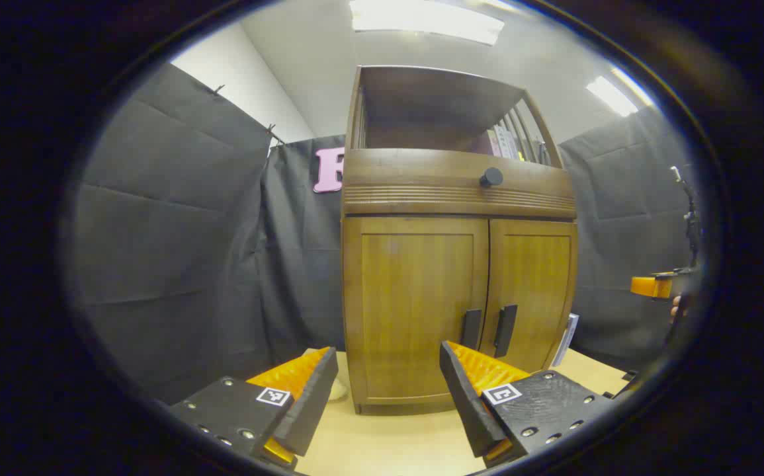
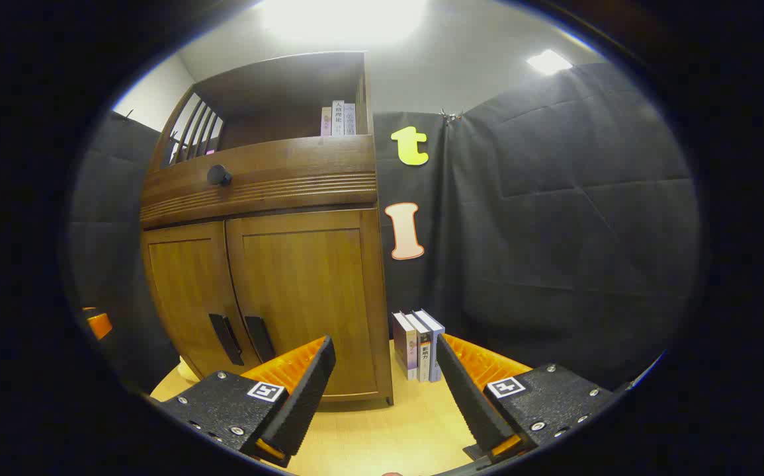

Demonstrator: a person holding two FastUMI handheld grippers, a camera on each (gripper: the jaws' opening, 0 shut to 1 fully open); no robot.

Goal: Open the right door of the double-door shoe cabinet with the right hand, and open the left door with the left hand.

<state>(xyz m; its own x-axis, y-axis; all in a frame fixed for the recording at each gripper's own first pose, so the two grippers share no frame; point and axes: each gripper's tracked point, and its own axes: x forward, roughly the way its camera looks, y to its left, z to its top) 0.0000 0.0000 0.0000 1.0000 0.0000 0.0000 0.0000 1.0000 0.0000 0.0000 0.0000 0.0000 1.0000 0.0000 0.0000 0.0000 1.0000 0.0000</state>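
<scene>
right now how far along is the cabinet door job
Nothing done: right door and left door both sit closed. Nothing in hand: right claw and left claw hang open, short of the handles. Both doors remain.

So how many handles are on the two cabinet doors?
2. The left door handle sits by the middle seam on the left door, and the right door handle sits just across the seam on the right door. Both doors are shut.
</scene>
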